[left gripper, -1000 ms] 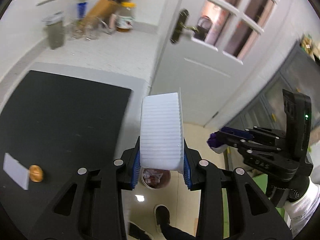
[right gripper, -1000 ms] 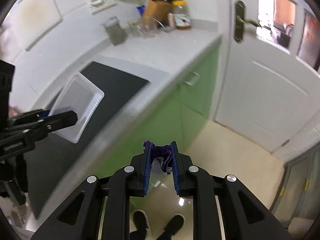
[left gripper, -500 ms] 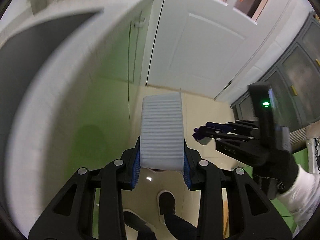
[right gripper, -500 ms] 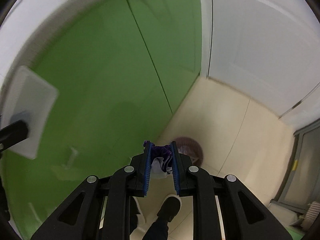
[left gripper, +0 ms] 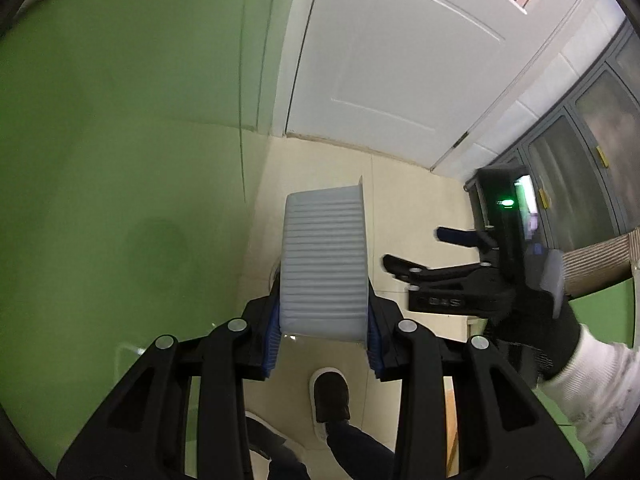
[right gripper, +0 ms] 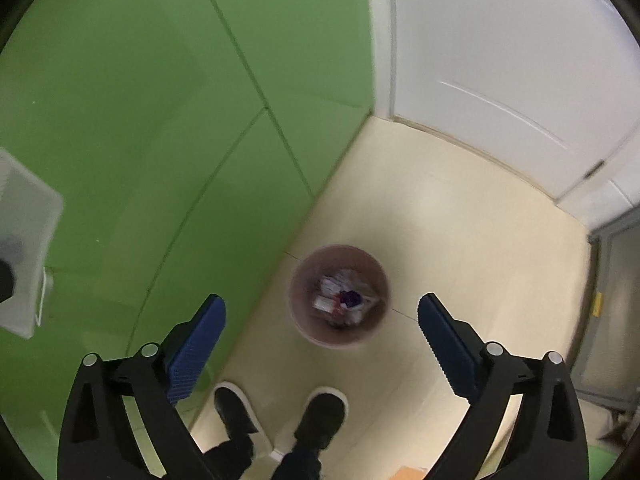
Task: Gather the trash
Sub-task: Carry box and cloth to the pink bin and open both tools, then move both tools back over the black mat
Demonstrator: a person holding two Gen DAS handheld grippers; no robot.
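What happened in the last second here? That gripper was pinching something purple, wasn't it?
Yes. The right gripper has opened wide and let go of the purple scrap, which now lies in the pink bin on the floor below it. Both cameras swung down from the countertop towards the floor. The left gripper stays clamped on the white ribbed tray.

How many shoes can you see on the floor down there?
2. In the right wrist view, the left shoe and the right shoe stand side by side on the cream floor, just below the pink bin.
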